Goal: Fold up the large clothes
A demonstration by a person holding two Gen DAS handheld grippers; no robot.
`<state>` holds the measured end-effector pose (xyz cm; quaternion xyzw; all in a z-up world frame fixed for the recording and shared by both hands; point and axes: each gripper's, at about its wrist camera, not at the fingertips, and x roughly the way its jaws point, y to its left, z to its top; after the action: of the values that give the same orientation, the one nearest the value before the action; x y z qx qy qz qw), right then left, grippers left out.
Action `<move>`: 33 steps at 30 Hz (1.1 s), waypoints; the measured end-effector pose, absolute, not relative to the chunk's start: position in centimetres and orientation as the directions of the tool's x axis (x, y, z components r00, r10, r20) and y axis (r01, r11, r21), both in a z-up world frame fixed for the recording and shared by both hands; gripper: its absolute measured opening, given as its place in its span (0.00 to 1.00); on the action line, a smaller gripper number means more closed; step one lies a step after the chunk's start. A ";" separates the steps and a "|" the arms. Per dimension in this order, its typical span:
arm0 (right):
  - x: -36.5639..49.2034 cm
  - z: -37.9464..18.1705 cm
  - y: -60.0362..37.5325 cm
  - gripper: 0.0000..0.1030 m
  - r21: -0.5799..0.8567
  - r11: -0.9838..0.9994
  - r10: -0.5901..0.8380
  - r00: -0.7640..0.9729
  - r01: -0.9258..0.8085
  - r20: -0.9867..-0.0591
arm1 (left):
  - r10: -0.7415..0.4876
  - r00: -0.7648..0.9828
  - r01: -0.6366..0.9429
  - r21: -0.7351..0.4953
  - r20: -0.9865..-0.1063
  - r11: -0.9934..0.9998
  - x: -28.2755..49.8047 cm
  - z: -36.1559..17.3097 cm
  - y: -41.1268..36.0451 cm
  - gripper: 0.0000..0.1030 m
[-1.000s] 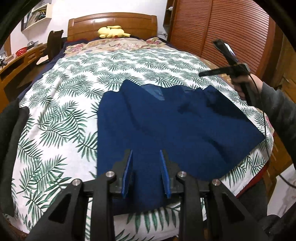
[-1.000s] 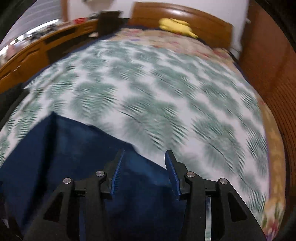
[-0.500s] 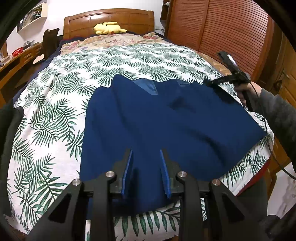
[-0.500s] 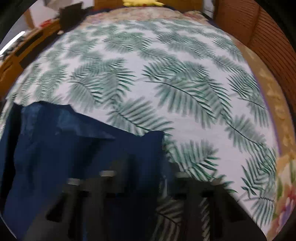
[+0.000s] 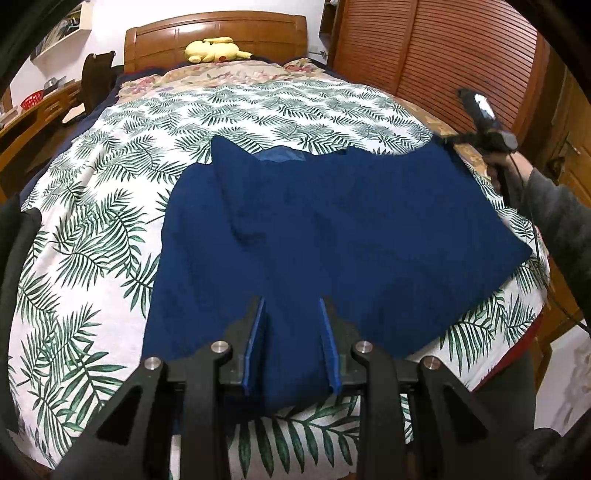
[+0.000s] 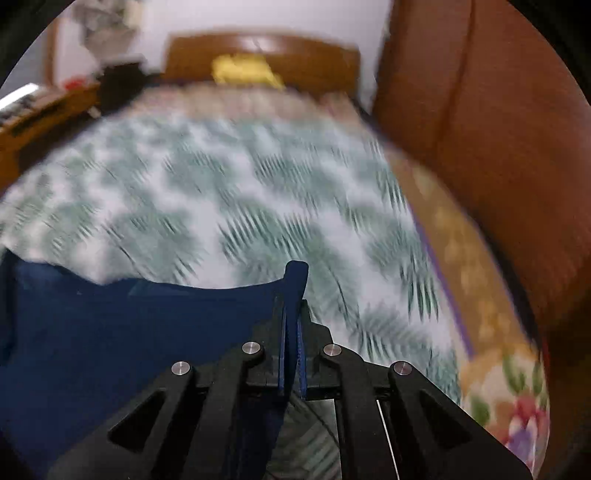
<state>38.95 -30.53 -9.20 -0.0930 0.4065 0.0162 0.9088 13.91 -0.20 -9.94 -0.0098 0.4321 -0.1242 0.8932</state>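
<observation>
A large dark blue garment (image 5: 332, 236) lies spread on the bed with the palm-leaf cover (image 5: 110, 206). My left gripper (image 5: 291, 314) is open just above the garment's near hem, with cloth under and between the fingers. My right gripper (image 6: 291, 314) is shut on the blue garment (image 6: 129, 332) at its far right corner, and a fold of cloth sticks up between the fingers. In the left wrist view the right gripper (image 5: 448, 140) pulls that corner out toward the bed's right edge.
A yellow plush toy (image 5: 214, 50) lies by the wooden headboard (image 5: 218, 33). A wooden wardrobe (image 5: 443, 55) stands along the right side. A desk (image 5: 33, 114) and dark chair (image 5: 96, 81) stand at the left. The right wrist view is blurred.
My right gripper has come down onto the garment's far right corner, shut on it and pulled it outward to the right. The cloth is now spread wider. My left gripper stays open.
</observation>
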 end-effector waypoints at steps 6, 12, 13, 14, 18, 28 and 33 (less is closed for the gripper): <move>39.3 -11.4 -30.5 0.35 -0.151 0.984 -0.064 0.604 -0.094 -0.794 | -0.221 0.591 0.206 -0.120 -0.775 0.971 13.8 -10.1 -0.1 0.27; 37.7 -9.8 -26.2 0.39 -0.123 0.966 0.047 0.625 -0.226 -0.779 | -0.220 0.597 0.204 -0.120 -0.771 0.972 13.6 -9.9 -0.1 0.27; 37.1 -9.7 -25.1 0.39 -0.120 0.958 0.071 0.623 -0.259 -0.779 | -0.221 0.597 0.205 -0.119 -0.772 0.972 13.6 -9.9 -0.1 0.27; 36.7 -9.6 -24.1 0.40 -0.117 0.950 0.093 0.618 -0.291 -0.781 | -0.221 0.596 0.206 -0.119 -0.772 0.971 13.6 -9.9 -0.2 0.27; 35.3 -10.0 -20.8 0.40 -0.069 0.920 0.181 0.572 -0.387 -0.800 | -0.224 0.599 0.208 -0.121 -0.768 0.971 13.3 -9.7 -0.3 0.27; 26.2 -10.9 -19.7 0.40 -0.003 0.890 0.265 0.523 -0.456 -0.810 | -0.225 0.613 0.208 -0.121 -0.757 0.971 12.6 -8.9 0.0 0.27; 21.5 -11.4 -22.2 0.40 0.008 0.913 0.243 0.527 -0.409 -0.814 | -0.222 0.619 0.205 -0.118 -0.753 0.972 12.4 -8.6 -0.1 0.27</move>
<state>21.47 -22.15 -11.35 -0.0923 0.4487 0.1875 0.8689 12.35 -0.14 -8.63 -0.0101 0.4198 -0.1184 0.8998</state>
